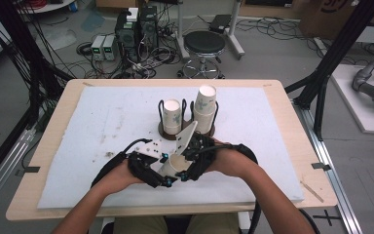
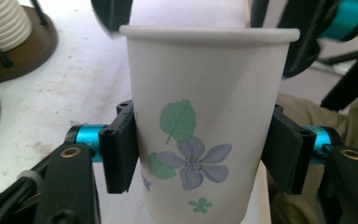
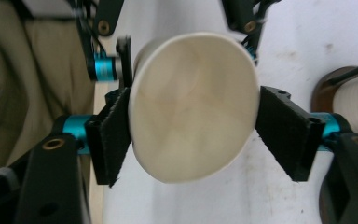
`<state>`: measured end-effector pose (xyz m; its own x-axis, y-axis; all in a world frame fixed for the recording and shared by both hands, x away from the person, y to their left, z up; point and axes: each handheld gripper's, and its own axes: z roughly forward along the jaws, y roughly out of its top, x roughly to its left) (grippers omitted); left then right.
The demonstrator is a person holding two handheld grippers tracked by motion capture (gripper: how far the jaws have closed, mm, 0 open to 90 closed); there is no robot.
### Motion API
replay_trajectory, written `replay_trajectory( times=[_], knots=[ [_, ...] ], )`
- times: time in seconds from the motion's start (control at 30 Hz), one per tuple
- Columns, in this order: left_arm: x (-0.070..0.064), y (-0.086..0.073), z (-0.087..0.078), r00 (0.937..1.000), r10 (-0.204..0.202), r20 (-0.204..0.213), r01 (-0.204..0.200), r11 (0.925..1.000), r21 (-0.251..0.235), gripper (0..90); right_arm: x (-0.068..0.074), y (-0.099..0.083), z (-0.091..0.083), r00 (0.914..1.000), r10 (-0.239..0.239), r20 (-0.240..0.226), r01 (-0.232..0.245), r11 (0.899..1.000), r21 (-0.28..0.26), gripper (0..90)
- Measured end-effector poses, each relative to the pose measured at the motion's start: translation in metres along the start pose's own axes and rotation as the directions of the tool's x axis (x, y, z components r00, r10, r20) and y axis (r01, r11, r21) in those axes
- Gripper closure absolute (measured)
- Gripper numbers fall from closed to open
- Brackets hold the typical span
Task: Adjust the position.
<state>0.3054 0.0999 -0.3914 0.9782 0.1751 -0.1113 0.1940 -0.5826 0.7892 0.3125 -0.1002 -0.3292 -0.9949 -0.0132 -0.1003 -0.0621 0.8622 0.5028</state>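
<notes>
near the worktop's front edge both tongs pinch one paper cup [image 2: 200, 140] — left tongs [image 2: 205, 154] on its sides, right tongs [image 3: 193, 135] at the rim — probably to pull nested cups apart.

No words, brand names or numbers can be read anywhere. The white paper cup [image 2: 200, 135] printed with a violet flower and green leaves carries a few small blue letters low on its side, just beside the black pad, but they are cut off and too small to make out. The brown cardboard box [image 1: 328, 14] on the floor bears a dark mark, partly cropped and illegible.
</notes>
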Motion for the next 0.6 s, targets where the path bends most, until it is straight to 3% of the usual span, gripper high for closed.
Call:
replay_trajectory(
  times=[0.03, 0.2, 0.23, 0.3, 0.37, 0.4, 0.43, 0.47, 0.5, 0.53, 0.57, 0.6],
  knots=[
    [0.003, -0.005, -0.003, 0.9997, -0.023, -0.008, 0.023, 0.9995, -0.021, 34.6, -0.002, -0.003, -0.005, 0.9994, 0.033, 0.005, -0.033, 0.998, -0.058, 27.2],
    [0.006, -0.017, -0.010, 0.9973, -0.070, -0.023, 0.067, 0.9928, -0.099, 34.3, -0.005, -0.017, -0.018, 0.9925, 0.113, 0.047, -0.102, 0.977, -0.187, 24.2],
    [0.006, -0.024, -0.014, 0.9952, -0.090, -0.040, 0.083, 0.9867, -0.140, 34.2, -0.005, -0.022, -0.020, 0.9900, 0.132, 0.051, -0.118, 0.970, -0.214, 23.8],
    [0.006, -0.032, -0.018, 0.9924, -0.110, -0.056, 0.098, 0.9797, -0.175, 33.8, -0.006, -0.033, -0.023, 0.9837, 0.171, 0.056, -0.150, 0.950, -0.273, 23.7],
    [0.006, -0.040, -0.022, 0.9889, -0.123, -0.083, 0.103, 0.9720, -0.211, 33.2, -0.006, -0.048, -0.022, 0.9709, 0.233, 0.055, -0.203, 0.922, -0.330, 22.1],
    [0.006, -0.040, -0.022, 0.9889, -0.123, -0.083, 0.103, 0.9720, -0.211, 33.0, -0.006, -0.048, -0.022, 0.9709, 0.233, 0.055, -0.203, 0.922, -0.330, 22.1],
    [0.007, -0.048, -0.028, 0.9837, -0.146, -0.105, 0.114, 0.9581, -0.262, 32.7, -0.003, -0.065, -0.019, 0.9518, 0.298, 0.072, -0.249, 0.887, -0.388, 22.1],
    [0.007, -0.048, -0.028, 0.9837, -0.146, -0.105, 0.114, 0.9581, -0.262, 32.7, -0.003, -0.065, -0.019, 0.9518, 0.298, 0.072, -0.249, 0.887, -0.388, 22.1],
    [0.009, -0.055, -0.035, 0.9791, -0.168, -0.115, 0.124, 0.9408, -0.316, 32.8, 0.001, -0.083, -0.015, 0.9276, 0.365, 0.081, -0.294, 0.847, -0.443, 21.9],
    [0.009, -0.055, -0.035, 0.9791, -0.168, -0.115, 0.124, 0.9408, -0.316, 32.8, 0.003, -0.091, -0.014, 0.9151, 0.393, 0.088, -0.307, 0.823, -0.478, 21.1],
    [0.011, -0.061, -0.042, 0.9748, -0.187, -0.121, 0.133, 0.9239, -0.359, 33.0, 0.005, -0.100, -0.013, 0.8981, 0.428, 0.102, -0.320, 0.795, -0.514, 20.6],
    [0.012, -0.062, -0.045, 0.9736, -0.190, -0.127, 0.130, 0.9175, -0.376, 33.2, 0.008, -0.109, -0.011, 0.8785, 0.465, 0.110, -0.335, 0.764, -0.552, 20.5]
  ],
)
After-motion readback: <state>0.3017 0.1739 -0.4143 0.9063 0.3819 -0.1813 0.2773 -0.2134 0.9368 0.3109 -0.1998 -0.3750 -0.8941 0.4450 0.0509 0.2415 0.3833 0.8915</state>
